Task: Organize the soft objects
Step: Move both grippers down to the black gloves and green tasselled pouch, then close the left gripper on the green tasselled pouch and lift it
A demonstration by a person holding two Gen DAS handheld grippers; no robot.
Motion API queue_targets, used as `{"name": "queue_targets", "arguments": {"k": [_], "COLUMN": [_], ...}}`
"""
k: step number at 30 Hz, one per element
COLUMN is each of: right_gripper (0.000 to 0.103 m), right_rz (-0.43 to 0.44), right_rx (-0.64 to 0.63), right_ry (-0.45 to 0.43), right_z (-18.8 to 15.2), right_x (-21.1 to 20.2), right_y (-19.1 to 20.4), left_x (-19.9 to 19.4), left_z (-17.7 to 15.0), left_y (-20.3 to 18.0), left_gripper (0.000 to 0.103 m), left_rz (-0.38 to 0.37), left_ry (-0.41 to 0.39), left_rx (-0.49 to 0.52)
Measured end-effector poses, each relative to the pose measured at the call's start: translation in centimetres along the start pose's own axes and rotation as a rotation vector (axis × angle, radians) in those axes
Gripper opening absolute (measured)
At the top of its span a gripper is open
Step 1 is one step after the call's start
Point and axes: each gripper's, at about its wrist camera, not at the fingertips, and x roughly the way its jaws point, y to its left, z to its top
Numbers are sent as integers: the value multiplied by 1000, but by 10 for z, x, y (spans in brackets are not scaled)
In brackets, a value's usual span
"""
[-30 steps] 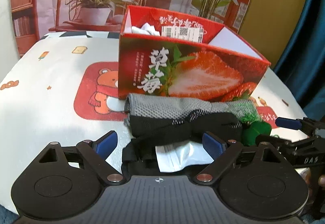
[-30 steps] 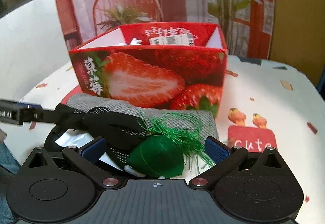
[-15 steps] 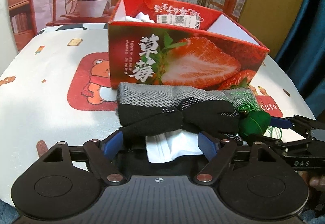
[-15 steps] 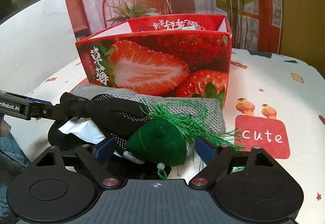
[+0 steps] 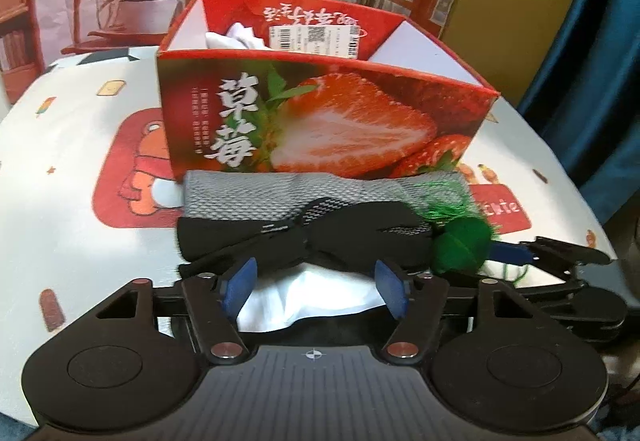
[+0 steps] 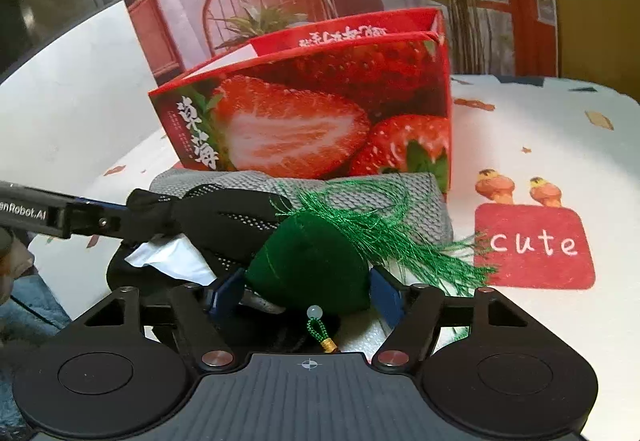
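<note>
Right now a soft pile lies on the table, touching the front of the strawberry box, at about 12 o'clock from both grippers. At the bottom is a gray cloth, then a black glove, with white paper poking out at 6 o'clock. A green sachet with a tassel sits at the pile's 3 o'clock end. The box is open on top, and something white is already inside, so it looks like the place where soft things go. The left gripper is closing around the paper and the glove's near edge, but its blue pads do not seem to squeeze yet. The right gripper is closing on the sachet, which sits between its pads; the left pad looks close to touching, and I cannot tell if it does. Both likely grab together because the pile is floppy.
</note>
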Motion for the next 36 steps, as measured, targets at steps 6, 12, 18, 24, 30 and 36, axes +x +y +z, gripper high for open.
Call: {"name": "queue_targets", "arguments": {"k": [6, 12, 18, 24, 30, 36], "right_gripper": [63, 63, 63, 63, 62, 57], "right_rz": [41, 39, 28, 18, 9, -5], "right_rx": [-13, -22, -9, -22, -13, -22], "right_ry": [-29, -17, -8, 7, 28, 28], "right_z": [1, 0, -2, -2, -2, 0], "right_x": [-4, 0, 3, 6, 10, 9], "right_y": [4, 5, 2, 3, 1, 3], "left_x": [8, 24, 44, 62, 73, 74], "left_z": [10, 19, 24, 24, 24, 24], "left_y": [-10, -28, -49, -67, -61, -68], "left_gripper": [57, 51, 51, 43, 44, 43], "left_rz": [-101, -191, -223, -249, -282, -295], "left_ry": [33, 59, 91, 122, 125, 129], "left_rx": [-10, 7, 42, 115, 66, 121]}}
